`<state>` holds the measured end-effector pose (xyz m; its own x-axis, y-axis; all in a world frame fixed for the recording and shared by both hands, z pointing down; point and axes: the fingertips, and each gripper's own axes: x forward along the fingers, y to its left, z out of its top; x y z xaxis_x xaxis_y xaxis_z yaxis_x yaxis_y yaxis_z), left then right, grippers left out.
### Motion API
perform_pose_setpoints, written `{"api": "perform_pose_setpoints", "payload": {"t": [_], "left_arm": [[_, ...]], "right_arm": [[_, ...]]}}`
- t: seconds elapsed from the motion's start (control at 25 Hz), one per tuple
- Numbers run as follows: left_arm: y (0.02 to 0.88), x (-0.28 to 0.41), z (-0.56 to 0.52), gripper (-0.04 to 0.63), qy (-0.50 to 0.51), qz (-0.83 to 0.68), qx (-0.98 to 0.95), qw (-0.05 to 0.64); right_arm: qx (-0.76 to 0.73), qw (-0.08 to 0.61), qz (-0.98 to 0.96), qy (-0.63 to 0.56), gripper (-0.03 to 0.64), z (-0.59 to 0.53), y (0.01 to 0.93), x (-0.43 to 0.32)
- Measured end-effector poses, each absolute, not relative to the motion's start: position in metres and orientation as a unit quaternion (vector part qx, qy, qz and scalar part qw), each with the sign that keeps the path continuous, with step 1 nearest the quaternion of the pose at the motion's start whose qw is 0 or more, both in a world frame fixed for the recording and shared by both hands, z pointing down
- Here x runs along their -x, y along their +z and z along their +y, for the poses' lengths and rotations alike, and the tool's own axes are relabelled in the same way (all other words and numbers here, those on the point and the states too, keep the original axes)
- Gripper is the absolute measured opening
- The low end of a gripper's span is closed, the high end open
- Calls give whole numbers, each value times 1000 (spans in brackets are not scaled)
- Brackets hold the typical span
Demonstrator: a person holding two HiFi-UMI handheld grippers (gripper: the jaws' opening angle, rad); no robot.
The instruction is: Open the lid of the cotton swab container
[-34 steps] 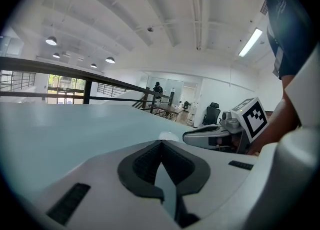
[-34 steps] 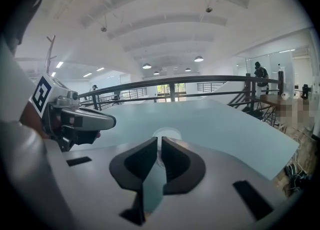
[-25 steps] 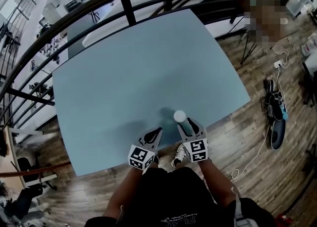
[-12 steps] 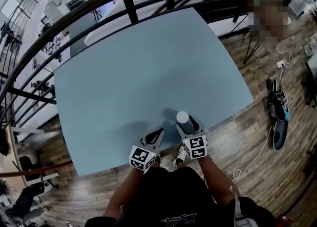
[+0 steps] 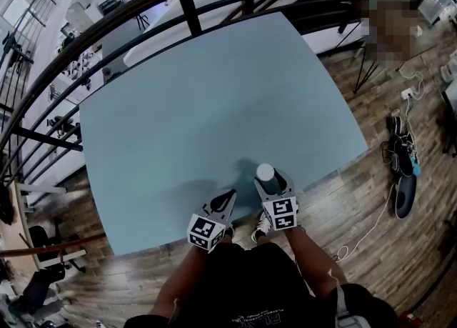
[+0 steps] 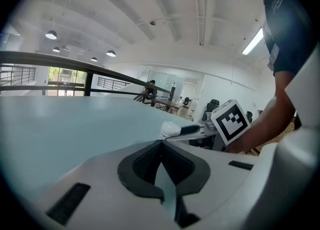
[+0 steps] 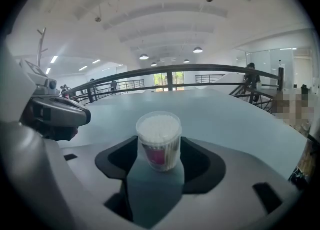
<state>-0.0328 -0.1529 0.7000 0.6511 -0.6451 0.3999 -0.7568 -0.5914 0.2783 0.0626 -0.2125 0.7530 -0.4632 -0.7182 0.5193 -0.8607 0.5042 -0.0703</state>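
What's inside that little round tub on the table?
Cotton swabs, standing packed together; their white tips fill the top of the clear tub. A pink label on the side covers the lower sticks, so the bottom cannot be seen.

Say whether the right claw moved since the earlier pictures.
Yes. Against the still container, the right claw has come forward; its jaws have just been opening, and the container now stands between them, ungripped.

Pale blue table (image 5: 214, 105) beside dark railing (image 5: 188, 13); cable tangle (image 5: 395, 153) on wooden floor (image 5: 357, 176), right
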Motion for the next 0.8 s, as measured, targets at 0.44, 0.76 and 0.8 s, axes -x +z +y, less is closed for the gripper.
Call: {"api": "perform_pose_setpoints", "payload": {"t": [0.44,0.76,0.8], "left_arm": [[700,38,-149,12,130,-407,-877,221],[699,42,-147,12,131,-411,-875,219],[697,41,-147,12,130,-411,-876,217]], "right_arm": [[-472,222,-835,176,259,-216,760,-61],[-469,209,-838,183,252,-215,756,-64],[-469,206,-839,184,252,-216,756,-67]]}}
